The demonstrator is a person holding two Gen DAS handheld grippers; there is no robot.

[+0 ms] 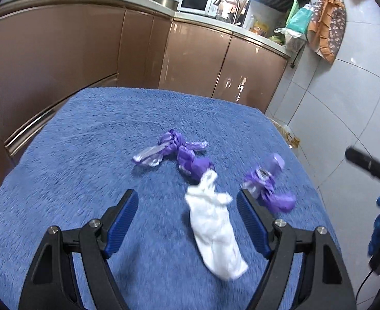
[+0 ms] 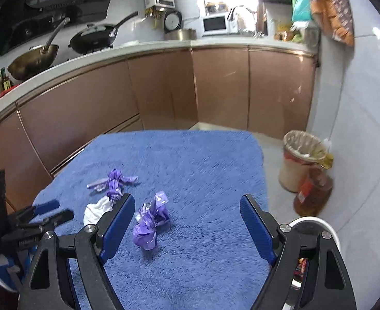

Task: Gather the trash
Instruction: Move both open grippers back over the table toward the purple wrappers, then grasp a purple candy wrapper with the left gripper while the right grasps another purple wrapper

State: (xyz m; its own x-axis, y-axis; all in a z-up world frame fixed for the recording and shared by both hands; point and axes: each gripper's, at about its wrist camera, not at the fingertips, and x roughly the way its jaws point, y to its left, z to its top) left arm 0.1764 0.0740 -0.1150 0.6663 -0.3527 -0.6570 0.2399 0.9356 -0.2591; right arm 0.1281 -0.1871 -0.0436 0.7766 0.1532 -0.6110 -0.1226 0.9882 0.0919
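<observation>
A crumpled white tissue (image 1: 213,230) lies on the blue towel (image 1: 86,155) between the open fingers of my left gripper (image 1: 187,201). A long twisted purple wrapper (image 1: 174,149) lies just beyond it, touching its far end. A second crumpled purple wrapper (image 1: 267,188) lies to the right. In the right wrist view my right gripper (image 2: 187,206) is open and empty above the towel (image 2: 203,168), with the second purple wrapper (image 2: 150,222) between its fingers, nearer the left one. The white tissue (image 2: 97,211) and the long wrapper (image 2: 113,183) lie further left.
A lined trash bin (image 2: 299,162) stands on the floor right of the towel, with an oil bottle (image 2: 311,193) in front of it. Brown kitchen cabinets (image 2: 164,90) run behind. My left gripper's body (image 2: 22,222) shows at the left edge of the right wrist view.
</observation>
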